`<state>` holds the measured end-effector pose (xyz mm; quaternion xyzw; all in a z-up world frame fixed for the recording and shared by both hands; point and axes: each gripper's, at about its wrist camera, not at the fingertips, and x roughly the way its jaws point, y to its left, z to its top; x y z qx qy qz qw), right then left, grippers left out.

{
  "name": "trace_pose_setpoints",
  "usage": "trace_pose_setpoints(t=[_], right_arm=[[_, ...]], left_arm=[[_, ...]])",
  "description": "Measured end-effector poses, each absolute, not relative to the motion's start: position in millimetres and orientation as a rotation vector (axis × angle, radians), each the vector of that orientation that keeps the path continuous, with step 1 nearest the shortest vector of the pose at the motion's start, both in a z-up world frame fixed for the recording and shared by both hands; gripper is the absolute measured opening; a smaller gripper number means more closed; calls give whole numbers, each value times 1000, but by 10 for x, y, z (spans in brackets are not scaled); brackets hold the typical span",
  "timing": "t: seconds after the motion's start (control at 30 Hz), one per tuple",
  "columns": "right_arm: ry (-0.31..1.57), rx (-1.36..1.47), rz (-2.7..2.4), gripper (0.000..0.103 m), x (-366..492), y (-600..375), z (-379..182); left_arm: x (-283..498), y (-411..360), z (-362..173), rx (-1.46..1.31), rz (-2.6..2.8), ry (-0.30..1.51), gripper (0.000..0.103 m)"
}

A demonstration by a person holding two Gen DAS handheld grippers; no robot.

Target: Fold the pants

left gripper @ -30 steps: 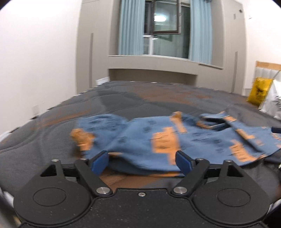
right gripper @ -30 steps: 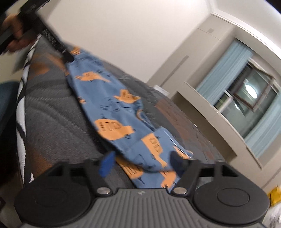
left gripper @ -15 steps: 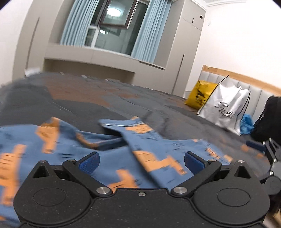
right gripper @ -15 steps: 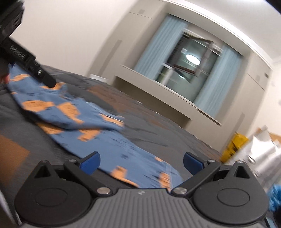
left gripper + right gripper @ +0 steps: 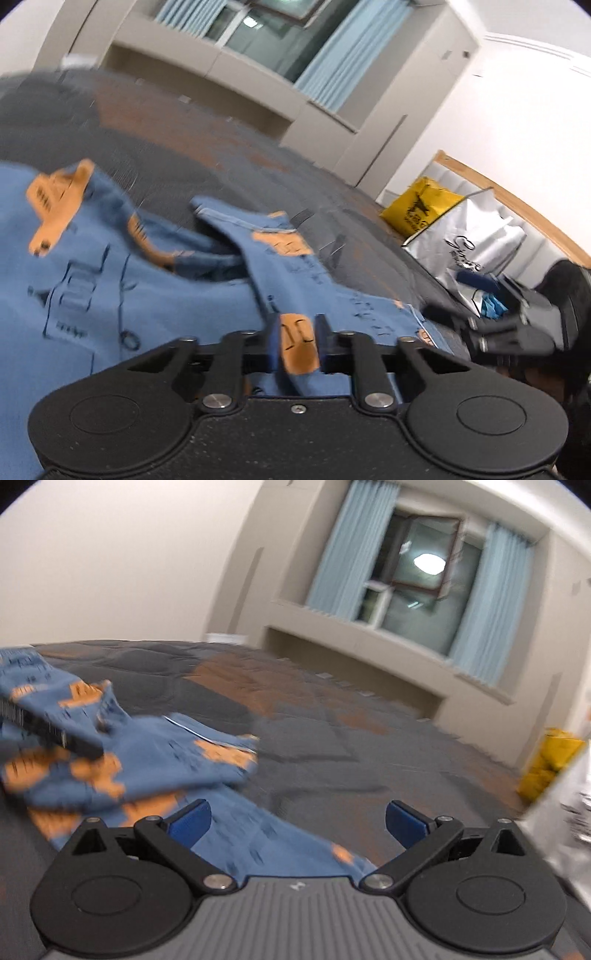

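Pants (image 5: 155, 295) in blue cloth, printed with orange blocky figures and dark line markings too blurred to read, lie rumpled on a dark grey quilted bed (image 5: 207, 147) in a room with pale blue curtains (image 5: 343, 550). Seen from the left wrist, the garment stretches from the left edge toward the lower right, one hemmed end (image 5: 236, 218) pointing up the bed toward the window wall. The left hand-held gripper (image 5: 297, 343) has just been closing and now pinches a fold of the cloth, an orange patch caught between its blue pads. The right hand-held gripper (image 5: 295, 821) stands fully spread above the near edge of the fabric, its blue pads (image 5: 190, 821) gripping nothing. At the far side a yellow bag (image 5: 421, 210) carries a dark emblem and lettering that cannot be made out; beside it a silver bag (image 5: 472, 236) bears a cursive word, only partly visible and not legible.
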<state>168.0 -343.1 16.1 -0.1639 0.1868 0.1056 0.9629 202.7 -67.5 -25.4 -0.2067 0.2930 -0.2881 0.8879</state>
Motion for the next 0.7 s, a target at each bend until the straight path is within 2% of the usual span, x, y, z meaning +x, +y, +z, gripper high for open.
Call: trace_pose_setpoints(t=[0.13, 0.27, 0.43, 0.53, 0.6, 0.67, 0.7], right_arm=[[488, -258, 357, 102, 2287, -3215, 323], [650, -110, 457, 87, 2931, -2918, 358], [738, -89, 565, 84, 3386, -2488, 392], [775, -130, 598, 78, 3540, -2242, 379], [799, -194, 589, 69, 3579, -2079, 347], [830, -264, 538, 40, 3635, -1976, 264], [849, -278, 526, 35, 3652, -1949, 226]], left_arm=[[2103, -631, -330, -473, -585, 646, 8], [2124, -629, -348, -484, -589, 646, 7], [2166, -619, -341, -496, -596, 654, 8], [2171, -595, -351, -498, -600, 654, 11], [2161, -587, -363, -497, -601, 655, 13], [2156, -587, -371, -498, -601, 656, 14], [2162, -590, -369, -498, -601, 657, 14]])
